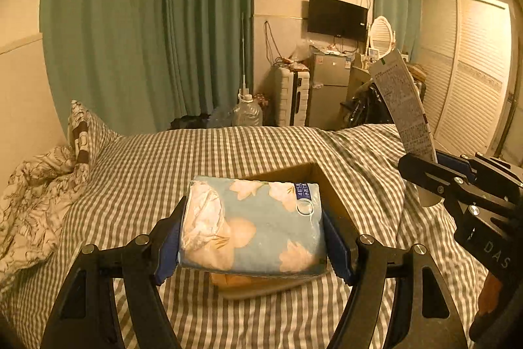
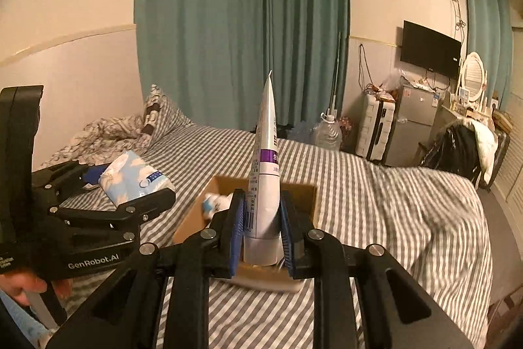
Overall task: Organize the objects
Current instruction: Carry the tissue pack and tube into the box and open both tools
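My left gripper (image 1: 253, 237) is shut on a blue tissue pack (image 1: 255, 224) with pale flower prints and holds it above the near end of an open cardboard box (image 1: 323, 182) on the bed. The pack also shows in the right wrist view (image 2: 135, 177). My right gripper (image 2: 261, 224) is shut on a white tube (image 2: 264, 185) with a purple band, held upright, cap down, over the box (image 2: 307, 201). The tube (image 1: 405, 107) also shows at the right of the left wrist view. A small white-and-blue item (image 2: 214, 201) lies inside the box.
The box sits on a bed (image 2: 376, 192) with a grey-and-white checked cover. A patterned pillow and crumpled quilt (image 1: 39, 185) lie at the head. Beyond the bed stand a water jug (image 1: 248, 112), a suitcase, a small fridge (image 1: 328, 87) and a wardrobe.
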`<state>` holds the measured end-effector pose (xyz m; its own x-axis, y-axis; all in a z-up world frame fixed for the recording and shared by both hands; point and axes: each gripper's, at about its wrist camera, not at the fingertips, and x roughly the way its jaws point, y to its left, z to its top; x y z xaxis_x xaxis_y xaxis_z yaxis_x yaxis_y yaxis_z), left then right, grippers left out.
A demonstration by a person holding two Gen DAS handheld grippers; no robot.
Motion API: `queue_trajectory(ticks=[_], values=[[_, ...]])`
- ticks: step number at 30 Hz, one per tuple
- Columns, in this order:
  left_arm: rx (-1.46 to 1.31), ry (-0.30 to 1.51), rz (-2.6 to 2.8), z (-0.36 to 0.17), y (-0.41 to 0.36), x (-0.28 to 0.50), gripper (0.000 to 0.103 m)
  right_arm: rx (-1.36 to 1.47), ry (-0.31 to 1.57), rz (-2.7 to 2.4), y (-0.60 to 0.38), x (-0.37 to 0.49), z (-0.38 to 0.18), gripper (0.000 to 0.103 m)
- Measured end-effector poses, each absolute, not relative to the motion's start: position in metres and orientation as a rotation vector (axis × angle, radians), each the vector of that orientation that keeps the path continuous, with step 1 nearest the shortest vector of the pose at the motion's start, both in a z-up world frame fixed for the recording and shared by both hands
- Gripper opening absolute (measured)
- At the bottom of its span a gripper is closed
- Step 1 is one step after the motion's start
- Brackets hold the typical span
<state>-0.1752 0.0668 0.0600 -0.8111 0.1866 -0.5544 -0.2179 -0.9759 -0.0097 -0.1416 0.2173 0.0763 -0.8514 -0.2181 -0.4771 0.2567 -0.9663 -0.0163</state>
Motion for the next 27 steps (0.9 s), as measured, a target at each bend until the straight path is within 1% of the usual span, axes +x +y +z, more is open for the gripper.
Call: queue_trajectory(ticks=[4,9,14,22,24,27], values=[[-0.874,0.070,2.796,0.054,0.074,-0.209,0.075,0.734,0.119,-2.794,0.222,-0.181,0.075,0.020],[-0.941,0.033,2.794,0.032,0.077,-0.243,0.075,0.790,0.080,-2.765,0.230,-0.223,0.058,0.020],[-1.037,0.011,2.765,-0.003,0.072,-0.269,0.075,0.901,0.022,-2.690,0.229,-0.265,0.025,0.020],[-1.159,0.088,2.737,-0.047,0.071,-0.286,0.075,1.096,0.024,-2.625,0.223,-0.294,-0.049,0.020],[-1.160,0.107,2.735,-0.054,0.071,-0.287,0.075,1.130,0.010,-2.624,0.227,-0.300,-0.058,0.020],[-1.142,0.108,2.740,-0.060,0.068,-0.290,0.079,1.138,-0.037,-2.632,0.235,-0.305,-0.060,0.020]])
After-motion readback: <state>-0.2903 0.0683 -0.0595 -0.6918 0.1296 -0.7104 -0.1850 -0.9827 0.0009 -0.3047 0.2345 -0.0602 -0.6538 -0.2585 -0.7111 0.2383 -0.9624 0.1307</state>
